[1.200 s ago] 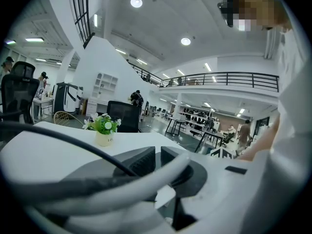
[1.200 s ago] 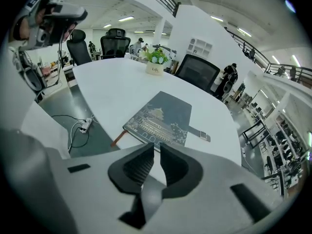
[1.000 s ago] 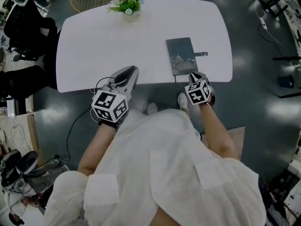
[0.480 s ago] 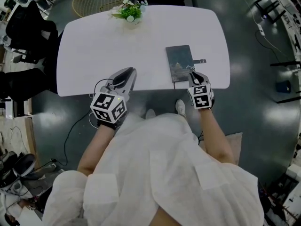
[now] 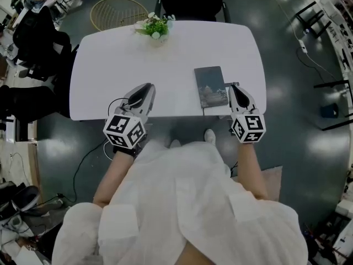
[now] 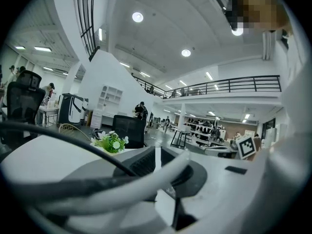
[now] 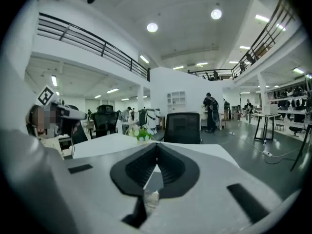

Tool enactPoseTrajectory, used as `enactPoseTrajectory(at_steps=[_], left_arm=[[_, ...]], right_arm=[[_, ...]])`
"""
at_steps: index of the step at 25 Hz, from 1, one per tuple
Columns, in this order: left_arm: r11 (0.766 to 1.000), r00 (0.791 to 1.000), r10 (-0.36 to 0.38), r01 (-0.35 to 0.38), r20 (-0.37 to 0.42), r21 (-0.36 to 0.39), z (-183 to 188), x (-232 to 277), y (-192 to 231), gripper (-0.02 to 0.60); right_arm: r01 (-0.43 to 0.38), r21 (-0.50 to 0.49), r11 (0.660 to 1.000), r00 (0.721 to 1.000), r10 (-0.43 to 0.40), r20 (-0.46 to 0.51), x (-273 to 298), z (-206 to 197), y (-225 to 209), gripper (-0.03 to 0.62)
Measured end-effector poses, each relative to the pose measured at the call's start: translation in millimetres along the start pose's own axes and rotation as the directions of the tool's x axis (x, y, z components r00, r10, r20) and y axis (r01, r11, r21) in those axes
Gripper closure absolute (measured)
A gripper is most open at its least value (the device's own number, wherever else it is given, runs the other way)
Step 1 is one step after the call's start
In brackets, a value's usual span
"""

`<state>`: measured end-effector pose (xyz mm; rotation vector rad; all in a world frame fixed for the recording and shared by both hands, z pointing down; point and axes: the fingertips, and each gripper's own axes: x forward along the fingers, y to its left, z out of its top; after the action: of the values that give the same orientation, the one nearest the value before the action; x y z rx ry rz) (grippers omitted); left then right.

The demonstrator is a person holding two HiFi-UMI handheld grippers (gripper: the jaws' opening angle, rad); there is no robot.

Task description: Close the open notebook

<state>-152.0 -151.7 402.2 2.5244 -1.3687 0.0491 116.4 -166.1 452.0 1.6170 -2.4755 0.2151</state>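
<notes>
We find the notebook closed and lying flat on the white worktop, in its right half, close to the near edge. Its long axis runs from the near edge towards the far edge; the dark cover faces up, and a small tab projects from its right side. The right tool hovers just beside the notebook's right edge and points towards the far edge, in line with that long axis. Its jaws are closing, the tips meet, and nothing sits between them. The left tool is held well apart from the notebook over the worktop's middle, pointing the same way. Its jaws are drawn together to a thin slit and hold nothing. Flowers stand at the far edge.
</notes>
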Motion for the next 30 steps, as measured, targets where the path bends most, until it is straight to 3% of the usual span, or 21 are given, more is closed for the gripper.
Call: enactPoseTrajectory(at_steps=[5, 11, 30], left_arm=[[1.000, 1.000, 0.006, -0.006, 0.013, 0.003, 4.1, -3.7, 4.0, 0.551], [1.000, 0.999, 0.021, -0.021, 0.036, 0.012, 13.5, -9.8, 13.2, 0.551], [0.999, 0.998, 0.043, -0.043, 0.048, 0.013, 18.4, -18.5, 24.2, 0.551]], right_arm=[[0.030, 0.052, 0.998, 0.990, -0.037, 0.139, -24.3, 42.5, -9.9, 0.589], [0.055, 0.066, 0.996, 0.972, -0.069, 0.223, -47.1, 70.3, -17.5, 0.589], [0.071, 0.027, 0.997, 0.981, -0.074, 0.177, -54.6, 68.5, -12.0, 0.592]])
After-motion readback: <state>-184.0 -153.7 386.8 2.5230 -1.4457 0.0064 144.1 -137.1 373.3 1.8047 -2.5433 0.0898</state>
